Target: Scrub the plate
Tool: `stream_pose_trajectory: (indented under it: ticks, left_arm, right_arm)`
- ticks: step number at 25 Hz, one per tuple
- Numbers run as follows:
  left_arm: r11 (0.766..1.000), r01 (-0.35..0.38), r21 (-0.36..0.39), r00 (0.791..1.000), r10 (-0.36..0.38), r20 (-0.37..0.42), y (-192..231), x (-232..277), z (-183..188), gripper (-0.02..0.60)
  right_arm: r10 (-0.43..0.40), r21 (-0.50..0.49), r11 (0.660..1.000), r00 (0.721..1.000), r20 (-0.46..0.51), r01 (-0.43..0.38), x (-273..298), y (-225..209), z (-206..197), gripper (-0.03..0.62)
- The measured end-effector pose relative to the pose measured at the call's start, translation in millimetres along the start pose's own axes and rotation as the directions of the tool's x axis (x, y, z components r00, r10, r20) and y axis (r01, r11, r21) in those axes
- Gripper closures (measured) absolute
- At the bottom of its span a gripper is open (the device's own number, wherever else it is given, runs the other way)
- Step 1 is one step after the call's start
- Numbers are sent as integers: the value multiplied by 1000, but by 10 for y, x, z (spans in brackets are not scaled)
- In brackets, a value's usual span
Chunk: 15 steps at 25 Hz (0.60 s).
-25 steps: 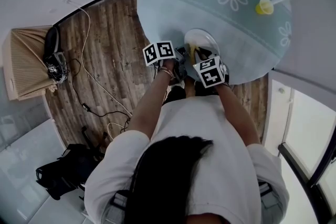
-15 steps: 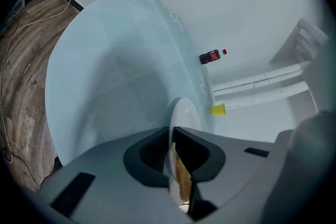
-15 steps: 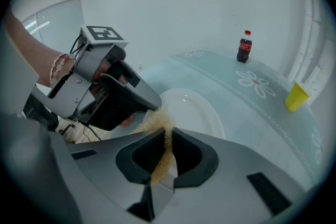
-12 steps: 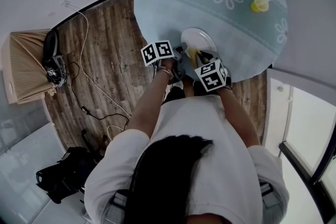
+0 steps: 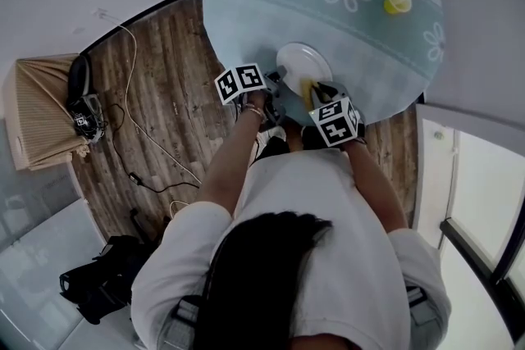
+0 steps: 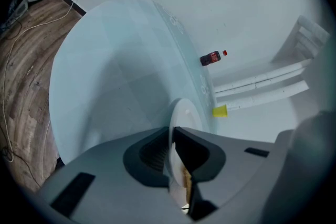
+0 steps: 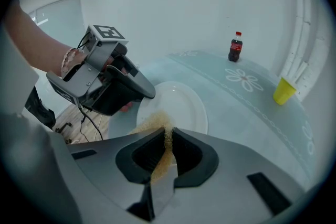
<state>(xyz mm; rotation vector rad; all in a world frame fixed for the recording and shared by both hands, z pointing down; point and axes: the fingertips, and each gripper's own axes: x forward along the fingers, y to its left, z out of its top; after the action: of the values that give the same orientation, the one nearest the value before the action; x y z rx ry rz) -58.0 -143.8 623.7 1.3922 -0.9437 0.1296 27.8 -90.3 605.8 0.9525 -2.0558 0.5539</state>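
Near the edge of the round surface under a pale blue cloth with daisy prints [image 5: 361,20], on the side closest to the person: the white round ceramic plate [image 5: 302,60]. Steadied there by the left gripper [image 6: 171,129], with jaws clamped on the thin rim at the near-left side of the plate, rim seen edge-on between them. Cannot tell whether that side is lifted a little or flat on the cloth.

Just beside it, the right gripper [image 7: 169,131], with jaws pressed together on a thin yellow-brown scrubbing sponge [image 7: 153,120]. Free end of the sponge spread over the near part of the plate and, as it seems, touching it.

Far across the cloth and well apart from the work: a dark cola bottle with red cap [image 7: 235,47] and a yellow plastic cup [image 7: 285,91], both upright.

By judgement, the scrubbing step itself in hand, with only the near part of the plate under the sponge. Calls next for strokes toward the middle and the far rim, with steady downward pressure. Needs also a firm left clamp, since otherwise a push may slide the plate, so close to the edge of the surface.
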Motion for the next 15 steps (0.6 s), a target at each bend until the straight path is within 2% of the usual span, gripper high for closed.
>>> stream_pose_trajectory:
  ticks: [10,15]
  left_arm:
    - [1000,1,-5,1000,-1,4,2,10,-5,538]
    - [1000,-1,-3,1000,1,4,-4,5,-4,537]
  right_arm:
    - [-6,-42,999,1000,-11,5,-17,-126,-34,539]
    - [-25,-14,1000,1000,-8,24,-18,-246,-17,539]
